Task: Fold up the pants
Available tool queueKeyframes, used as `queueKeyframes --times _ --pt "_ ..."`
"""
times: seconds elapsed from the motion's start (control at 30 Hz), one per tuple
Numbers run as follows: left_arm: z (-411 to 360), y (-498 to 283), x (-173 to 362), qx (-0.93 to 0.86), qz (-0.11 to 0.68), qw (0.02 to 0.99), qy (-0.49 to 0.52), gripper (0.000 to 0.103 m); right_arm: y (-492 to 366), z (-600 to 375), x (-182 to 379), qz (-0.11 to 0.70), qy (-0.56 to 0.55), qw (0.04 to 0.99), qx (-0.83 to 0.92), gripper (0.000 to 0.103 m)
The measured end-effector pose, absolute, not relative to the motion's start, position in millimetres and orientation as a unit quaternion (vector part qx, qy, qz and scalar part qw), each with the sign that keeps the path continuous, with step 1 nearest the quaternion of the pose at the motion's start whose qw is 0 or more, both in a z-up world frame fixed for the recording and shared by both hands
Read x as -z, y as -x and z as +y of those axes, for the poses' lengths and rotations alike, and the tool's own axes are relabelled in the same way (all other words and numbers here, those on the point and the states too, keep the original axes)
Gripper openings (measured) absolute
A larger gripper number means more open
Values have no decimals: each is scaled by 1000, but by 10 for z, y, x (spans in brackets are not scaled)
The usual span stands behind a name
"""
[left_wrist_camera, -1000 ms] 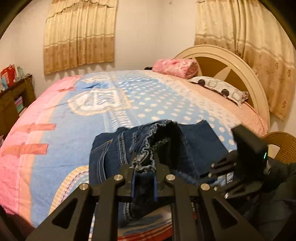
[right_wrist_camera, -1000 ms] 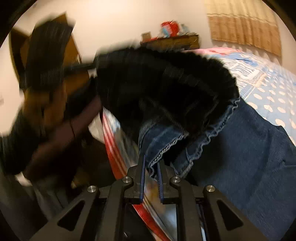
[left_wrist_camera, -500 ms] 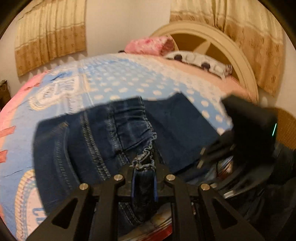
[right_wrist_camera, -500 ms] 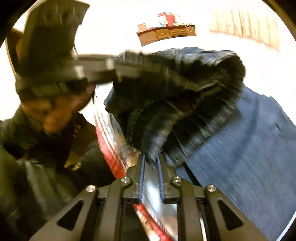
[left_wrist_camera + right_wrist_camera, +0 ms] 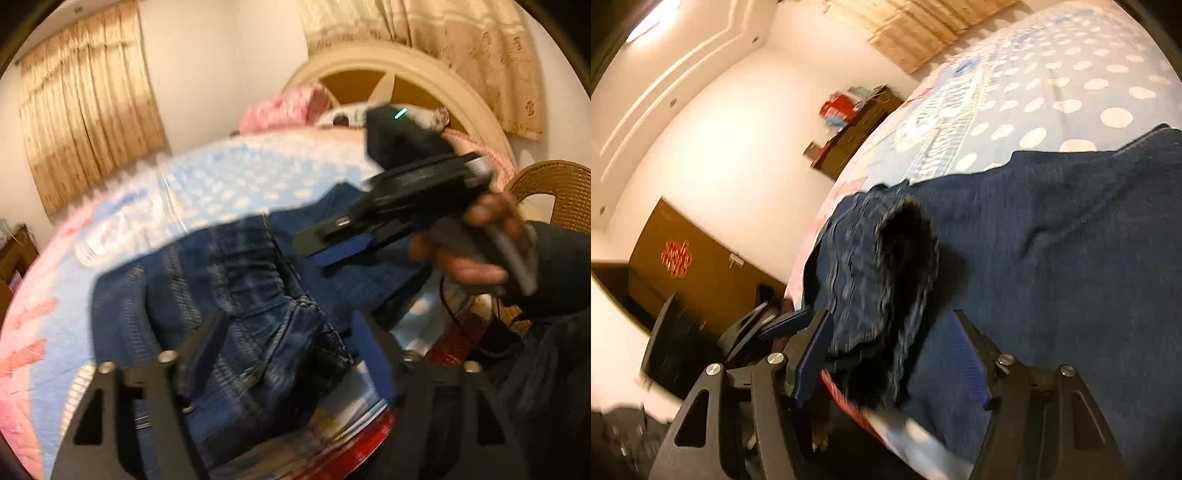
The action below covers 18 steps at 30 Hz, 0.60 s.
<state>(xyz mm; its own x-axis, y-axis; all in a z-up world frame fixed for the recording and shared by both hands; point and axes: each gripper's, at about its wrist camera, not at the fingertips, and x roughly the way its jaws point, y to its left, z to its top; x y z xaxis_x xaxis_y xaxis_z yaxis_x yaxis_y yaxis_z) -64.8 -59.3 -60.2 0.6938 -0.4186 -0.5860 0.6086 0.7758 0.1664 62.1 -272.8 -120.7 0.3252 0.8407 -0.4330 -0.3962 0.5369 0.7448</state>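
One pair of dark blue jeans [image 5: 236, 295] lies on the bed [image 5: 55, 332], near its lower edge in the left wrist view, and we count two grippers working over it. Our left gripper [image 5: 291, 354] has just been opening and now stands wide; the bunched waistband and seams lie between its blue pads [image 5: 373, 362] but neither pad presses on the cloth. Our right gripper [image 5: 890, 354] has likewise just been opening and is spread wide, with a frayed leg hem [image 5: 905, 266] rising in a loose loop between the fingers, the left pad close against it though we cannot tell whether it touches.

In the left wrist view the jeans run roughly from lower left to upper right of the frame, folded over themselves, with the stitched seams pointing up toward the headboard [image 5: 424, 70]. In the right wrist view the flat denim fills the right half, and the hem sits at the centre.

Around them we count two curtains [image 5: 88, 110] at upper left and upper right, one pink pillow [image 5: 288, 107] and one pale patterned pillow at upper centre, one wicker chair [image 5: 550, 184] at the right edge, and one dark shelf unit [image 5: 857, 129] with red items at upper centre of the right wrist view. In the left wrist view the right gripper, held in a hand [image 5: 472, 243] with a dark sleeve, crosses the right side and covers part of the jeans and pillows. A red-striped bed edge shows at the bottom. Both views are blurred.
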Motion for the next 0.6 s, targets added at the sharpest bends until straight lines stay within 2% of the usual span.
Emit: queueKeyframes --times 0.07,0.2,0.3,0.33,0.37,0.4,0.6 --pt "-457 679 556 270 258 912 -173 81 -721 -2649 1211 424 -280 764 -399 68" --pt "-178 485 635 213 274 923 -165 81 -759 -2387 1187 429 -252 775 -389 70" --pt "9 329 686 198 297 926 -122 81 -742 -2227 1195 426 -227 793 -372 71" --pt "43 309 699 204 301 925 -109 81 -739 -2194 1200 424 -221 798 -366 68" --pt "48 301 717 211 306 923 -100 81 -738 -2144 1193 424 -212 803 -360 63" --pt "35 301 728 212 306 922 -102 81 -728 -2129 1187 425 -199 806 -361 27" --pt "-148 351 678 219 289 921 -142 81 -678 -2116 905 397 -184 815 -381 16"
